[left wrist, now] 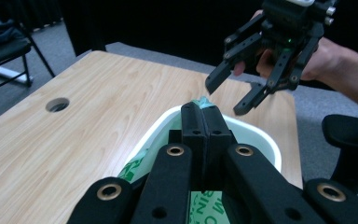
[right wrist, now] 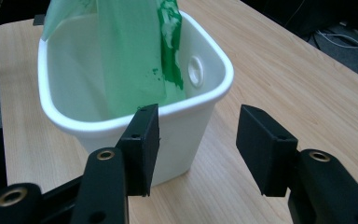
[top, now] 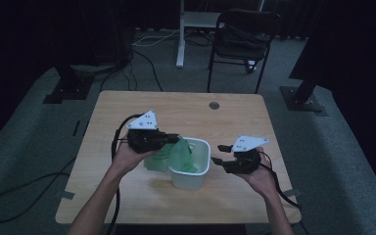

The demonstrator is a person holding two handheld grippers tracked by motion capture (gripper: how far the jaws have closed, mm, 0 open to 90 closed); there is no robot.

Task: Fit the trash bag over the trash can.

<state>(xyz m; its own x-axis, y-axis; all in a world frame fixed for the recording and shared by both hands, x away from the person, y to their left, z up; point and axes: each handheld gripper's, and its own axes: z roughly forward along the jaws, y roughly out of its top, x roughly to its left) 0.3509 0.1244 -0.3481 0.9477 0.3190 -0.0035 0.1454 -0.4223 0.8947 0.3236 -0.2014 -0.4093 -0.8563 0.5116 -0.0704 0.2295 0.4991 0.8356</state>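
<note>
1. The thin green plastic bag (top: 180, 155) is pinched by the closed fingers of the left gripper (top: 174, 138) just above the small white plastic bin (top: 194, 174); it is judged to be held up so that it can be lined into the bin, part hanging inside and part draped over the bin's left outer side.
2. To the right of the bin, the right gripper (top: 217, 153) is held with its fingers apart and nothing between them, apparently ready to take the bag's free edge; in the right gripper view the bin's rim (right wrist: 121, 122) lies just beyond its fingers (right wrist: 142, 140).
3. The bin stands on the light wooden worktop (top: 142, 103), towards its near edge; bare surface lies open behind the bin, so there is room for spreading the bag.
4. Beyond the bin, a round cable hole (top: 214, 105) is seen near the worktop's far edge, and a dark chair (top: 242, 36) stands on the floor past it.
</note>
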